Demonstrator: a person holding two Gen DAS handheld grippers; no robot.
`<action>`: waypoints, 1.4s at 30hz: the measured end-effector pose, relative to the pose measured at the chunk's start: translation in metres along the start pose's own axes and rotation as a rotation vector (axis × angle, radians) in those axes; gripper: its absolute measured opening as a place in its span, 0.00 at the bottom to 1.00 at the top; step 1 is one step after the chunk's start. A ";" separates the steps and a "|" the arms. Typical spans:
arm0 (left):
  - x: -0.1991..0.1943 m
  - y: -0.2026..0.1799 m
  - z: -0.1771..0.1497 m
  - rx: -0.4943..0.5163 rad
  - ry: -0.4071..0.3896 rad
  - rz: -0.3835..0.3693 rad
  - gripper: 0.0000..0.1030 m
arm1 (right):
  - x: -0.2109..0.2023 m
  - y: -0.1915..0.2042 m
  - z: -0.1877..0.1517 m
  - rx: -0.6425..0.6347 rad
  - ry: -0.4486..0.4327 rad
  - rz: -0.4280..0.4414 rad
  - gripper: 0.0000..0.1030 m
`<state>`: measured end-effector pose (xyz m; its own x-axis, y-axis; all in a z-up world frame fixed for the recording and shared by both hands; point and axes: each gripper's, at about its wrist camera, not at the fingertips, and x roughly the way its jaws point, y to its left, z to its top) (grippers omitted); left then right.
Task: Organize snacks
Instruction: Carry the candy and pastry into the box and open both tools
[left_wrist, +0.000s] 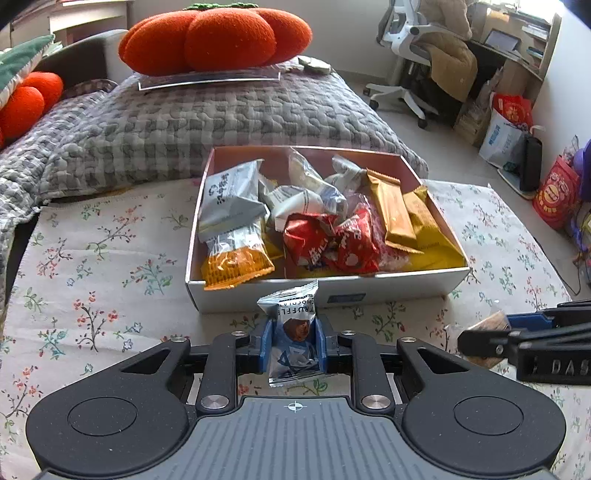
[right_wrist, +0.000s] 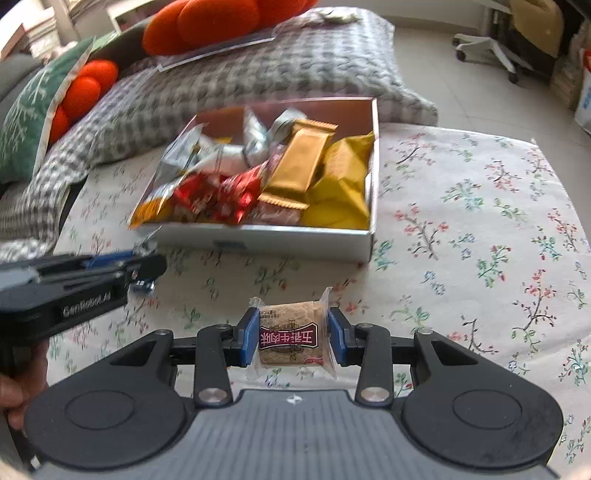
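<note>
Left black two-finger gripper (left_wrist: 293, 345): pinching a silver foil chocolate truffle packet (left_wrist: 293, 332) between blue pads, jaws pressing on its sides, packet standing upright, top edge reaching just short of the box's near wall.
Right black two-finger gripper (right_wrist: 293, 338): enclosing a clear-wrapped brown square cake with a maroon label (right_wrist: 290, 338), blue pads sitting at the wrapper's side edges, cake hanging over the cloth, near the box's front wall but apart from it.
Cream floral tablecloth (right_wrist: 480, 240): lying bare to the right of the box as far as the cloth's edge, and bare to the left in the left wrist view.
White shallow cardboard box (left_wrist: 369, 284): sitting open just beyond both grippers, near wall facing them, holding silver, red, gold and yellow snack packets (left_wrist: 325, 236), an orange-ended packet overhanging the near-left rim.
Grey checked quilted blanket (left_wrist: 221, 114): butting against the box's far wall.
Orange pumpkin-shaped plush cushion (left_wrist: 218, 37): resting on the blanket's far end.
White swivel office chair (left_wrist: 410, 55): standing well apart at far right on the floor.
</note>
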<state>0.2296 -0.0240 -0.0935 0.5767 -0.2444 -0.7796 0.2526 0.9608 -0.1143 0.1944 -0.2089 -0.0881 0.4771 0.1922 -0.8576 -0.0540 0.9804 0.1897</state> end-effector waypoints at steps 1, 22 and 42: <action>-0.001 0.001 0.001 -0.006 -0.005 0.000 0.20 | -0.001 -0.002 0.001 0.011 -0.009 -0.002 0.35; 0.026 0.001 0.040 -0.056 -0.074 -0.044 0.20 | 0.023 -0.050 0.045 0.337 -0.142 0.161 0.35; 0.052 -0.001 0.052 0.048 -0.157 -0.021 0.24 | 0.051 -0.043 0.056 0.263 -0.183 0.095 0.41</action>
<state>0.2994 -0.0445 -0.1015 0.6847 -0.2850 -0.6708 0.3005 0.9489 -0.0964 0.2704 -0.2432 -0.1131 0.6318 0.2475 -0.7346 0.1110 0.9090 0.4017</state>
